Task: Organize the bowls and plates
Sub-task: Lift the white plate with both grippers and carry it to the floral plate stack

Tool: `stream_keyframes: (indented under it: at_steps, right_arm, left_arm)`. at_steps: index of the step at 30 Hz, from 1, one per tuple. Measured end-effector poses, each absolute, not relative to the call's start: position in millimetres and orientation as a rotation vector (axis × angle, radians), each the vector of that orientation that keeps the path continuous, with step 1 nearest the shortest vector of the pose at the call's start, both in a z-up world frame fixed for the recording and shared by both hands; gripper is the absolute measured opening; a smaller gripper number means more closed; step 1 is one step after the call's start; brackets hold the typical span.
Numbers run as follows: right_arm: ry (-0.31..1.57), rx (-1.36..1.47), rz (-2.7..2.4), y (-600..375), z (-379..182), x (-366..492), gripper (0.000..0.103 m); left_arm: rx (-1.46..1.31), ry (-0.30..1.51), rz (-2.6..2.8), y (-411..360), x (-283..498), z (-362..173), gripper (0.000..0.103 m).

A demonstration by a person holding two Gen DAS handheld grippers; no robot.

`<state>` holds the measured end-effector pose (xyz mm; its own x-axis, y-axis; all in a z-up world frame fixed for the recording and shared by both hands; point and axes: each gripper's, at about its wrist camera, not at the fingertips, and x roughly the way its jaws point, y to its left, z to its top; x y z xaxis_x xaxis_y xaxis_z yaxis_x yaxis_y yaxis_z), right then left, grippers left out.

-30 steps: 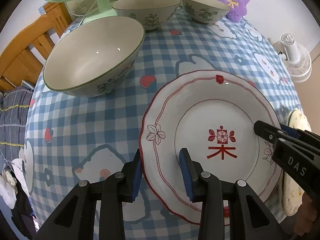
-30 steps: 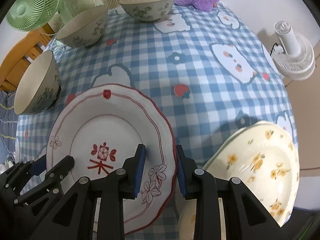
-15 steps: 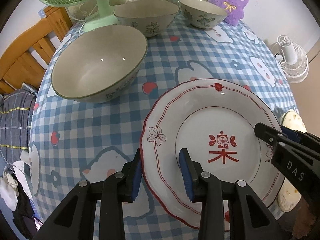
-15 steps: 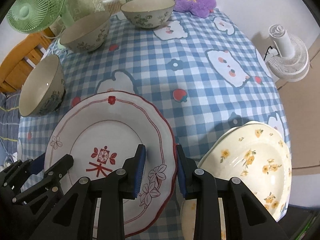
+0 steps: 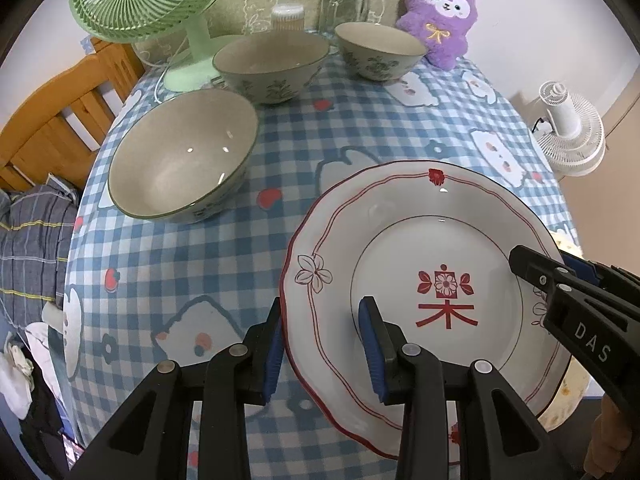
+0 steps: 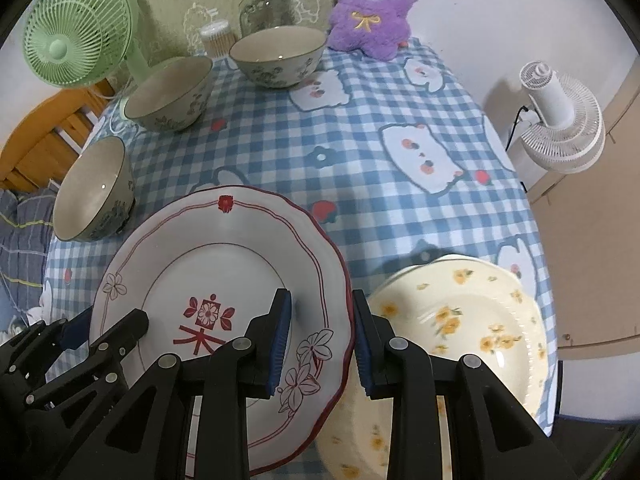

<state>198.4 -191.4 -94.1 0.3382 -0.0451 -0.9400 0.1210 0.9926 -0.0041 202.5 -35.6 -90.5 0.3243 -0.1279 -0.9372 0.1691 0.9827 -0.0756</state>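
A white plate with red trim (image 5: 432, 240) (image 6: 224, 264) is held off the checked tablecloth by both grippers. My left gripper (image 5: 322, 344) is shut on its left rim. My right gripper (image 6: 320, 334) is shut on its right rim and also shows in the left wrist view (image 5: 560, 280). A cream plate with yellow flowers (image 6: 472, 320) lies on the table to the right, partly under the red-trimmed plate. Three green-rimmed bowls stand to the left and back: a near one (image 5: 182, 164) (image 6: 92, 192), a middle one (image 5: 272, 66) (image 6: 170, 94) and a far one (image 5: 378, 52) (image 6: 278, 54).
A green desk fan (image 5: 156, 4), a cotton-swab tub (image 5: 287, 18), a glass jar (image 5: 348, 4) and a purple plush toy (image 5: 442, 12) stand along the table's back edge. A white floor fan (image 6: 560, 120) stands right of the table. A wooden bed frame (image 5: 52, 128) is at left.
Both grippers have lifted the red-trimmed plate higher off the table, and the views have risen and pulled back. The bowls and the flowered plate have not moved.
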Motion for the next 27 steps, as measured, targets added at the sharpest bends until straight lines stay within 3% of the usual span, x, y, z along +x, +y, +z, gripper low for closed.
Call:
stream_keyframes:
  at_steps: [27]
  right_arm:
    - [1.190,0.072,-0.127,-301.7,-69.6,148.3,0.032]
  left_arm:
    - [0.024,1.192,-0.207,-145.5,161.7,-77.0,0.035]
